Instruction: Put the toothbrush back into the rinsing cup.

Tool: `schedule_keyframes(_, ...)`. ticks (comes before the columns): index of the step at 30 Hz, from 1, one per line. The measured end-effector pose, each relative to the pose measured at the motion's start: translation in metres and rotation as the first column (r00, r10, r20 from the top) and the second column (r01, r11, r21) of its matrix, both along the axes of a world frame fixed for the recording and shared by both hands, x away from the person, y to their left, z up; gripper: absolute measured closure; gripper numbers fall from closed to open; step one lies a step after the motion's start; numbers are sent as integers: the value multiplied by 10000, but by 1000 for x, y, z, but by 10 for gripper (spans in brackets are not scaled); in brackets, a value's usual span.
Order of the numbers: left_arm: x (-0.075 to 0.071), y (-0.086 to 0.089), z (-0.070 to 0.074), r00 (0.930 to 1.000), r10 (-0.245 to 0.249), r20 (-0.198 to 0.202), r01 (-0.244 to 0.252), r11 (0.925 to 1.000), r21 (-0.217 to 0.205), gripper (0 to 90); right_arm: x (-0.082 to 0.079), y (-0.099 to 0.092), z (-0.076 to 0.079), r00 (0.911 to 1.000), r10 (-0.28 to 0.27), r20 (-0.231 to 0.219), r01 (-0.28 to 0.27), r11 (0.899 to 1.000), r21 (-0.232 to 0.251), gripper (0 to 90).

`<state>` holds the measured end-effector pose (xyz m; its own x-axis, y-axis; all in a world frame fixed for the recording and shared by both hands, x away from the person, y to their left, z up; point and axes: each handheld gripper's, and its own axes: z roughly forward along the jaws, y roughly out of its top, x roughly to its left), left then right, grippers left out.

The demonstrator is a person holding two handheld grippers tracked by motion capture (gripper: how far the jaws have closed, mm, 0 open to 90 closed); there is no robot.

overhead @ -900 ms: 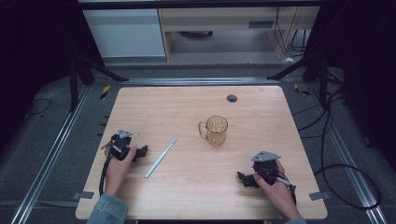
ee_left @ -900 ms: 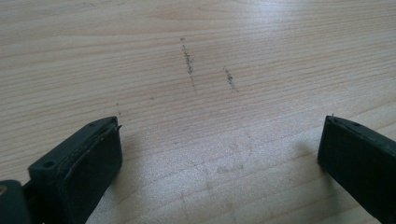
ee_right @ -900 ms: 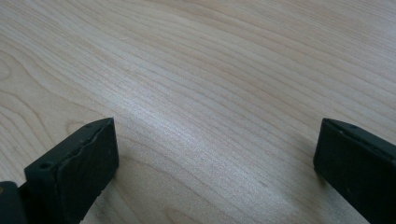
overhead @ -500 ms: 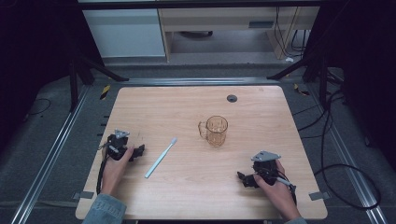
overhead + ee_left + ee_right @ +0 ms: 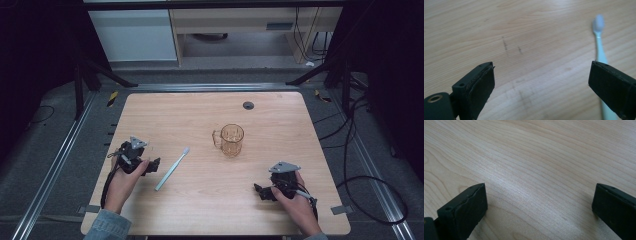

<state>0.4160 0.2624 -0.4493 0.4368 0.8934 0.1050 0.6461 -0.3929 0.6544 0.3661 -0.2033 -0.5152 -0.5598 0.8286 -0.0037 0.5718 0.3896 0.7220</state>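
Note:
A pale blue toothbrush (image 5: 172, 168) lies slantwise on the wooden table (image 5: 210, 115), bristles toward the far side. My left gripper (image 5: 152, 164) sits low just left of it, jaws open and nothing between them; in the left gripper view the toothbrush (image 5: 600, 50) runs past the right-hand jaw. An amber glass mug (image 5: 231, 139) stands upright near the table's middle, handle to the left. Near the front right my right gripper (image 5: 259, 191) stands open over bare wood, well short of the mug.
A small dark round grommet (image 5: 248, 105) is set in the table near the far edge. Metal rails run along both sides of the table, and cables trail on the floor to the right. A white cabinet stands beyond the far edge.
My left gripper has drifted a little toward the front of the table beside the toothbrush. The right gripper, the mug and the toothbrush have stayed put.

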Motion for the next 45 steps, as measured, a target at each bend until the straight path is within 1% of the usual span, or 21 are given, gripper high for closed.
schedule_keyframes(2,1,-6,4,9987,-172,-484,157,9994,-321,61,0,0,0,10000,-29,13,29,10000,-2,4)
schedule_keyframes(5,4,-14,5,9945,-369,-984,349,9991,-221,70,0,1,0,9999,-152,-70,152,9999,73,4)
schedule_keyframes(6,4,-17,6,9928,-469,-1102,451,9988,-188,74,0,1,-1,9999,-136,94,137,9999,-63,4)
schedule_keyframes(8,6,-22,7,9883,-683,-1367,666,9976,-174,80,0,2,-1,9997,-216,80,216,9998,-26,4)
schedule_keyframes(9,6,-22,7,9883,-683,-1367,666,9976,-174,82,0,2,0,9997,-251,53,251,9997,-25,4)
schedule_keyframes(10,8,-26,11,9857,-732,-1519,744,9972,18,84,0,3,0,9995,-311,-37,311,9995,33,4)
schedule_keyframes(15,12,-34,19,9824,-837,-1672,884,9959,209,92,1,2,-1,9995,-300,64,300,9995,-31,4)
schedule_keyframes(16,13,-38,22,9806,-969,-1704,1049,9937,385,104,1,2,-1,9995,-306,70,306,9995,-36,4)
schedule_keyframes(21,17,-48,29,9728,-1243,-1955,1412,9871,748,147,1,2,-1,9995,-293,73,293,9996,-38,4)
schedule_keyframes(24,18,-57,34,9603,-1646,-2253,1889,9778,906,195,1,2,-1,9995,-320,53,320,9995,-7,4)
schedule_keyframes(25,18,-57,34,9603,-1646,-2253,1889,9778,906,205,1,2,-1,9995,-320,53,320,9995,-7,4)
schedule_keyframes(26,18,-64,35,9527,-1818,-2436,2127,9713,1067,212,1,2,0,9995,-304,71,305,9995,-34,4)
schedule_keyframes(27,18,-68,35,9490,-1892,-2523,2245,9671,1193,219,1,2,0,9995,-309,69,309,9995,-31,4)
schedule_keyframes(29,18,-71,35,9468,-1917,-2587,2309,9641,1308,224,1,2,0,9995,-310,69,311,9995,-31,4)
schedule_keyframes(30,21,-75,34,9424,-1952,-2715,2396,9605,1413,234,1,2,0,9995,-309,71,309,9995,-34,4)
schedule_keyframes(33,24,-77,32,9418,-1887,-2781,2334,9626,1374,253,1,2,0,9995,-318,69,318,9995,-35,4)
schedule_keyframes(35,27,-78,29,9407,-1836,-2854,2244,9674,1174,254,1,2,-1,9995,-318,71,319,9995,-33,4)
schedule_keyframes(37,30,-79,24,9335,-1882,-3052,2278,9686,995,268,1,2,-1,9995,-314,80,314,9995,-37,4)
schedule_keyframes(43,37,-83,17,9216,-1789,-3445,2364,9626,1323,327,1,2,-1,9995,-317,80,318,9995,-36,4)
schedule_keyframes(44,38,-83,15,9149,-1698,-3662,2367,9605,1461,336,1,2,-1,9995,-315,82,315,9995,-37,4)
schedule_keyframes(45,39,-83,13,9112,-1654,-3773,2382,9588,1550,357,1,2,-1,9995,-319,72,319,9995,-35,4)
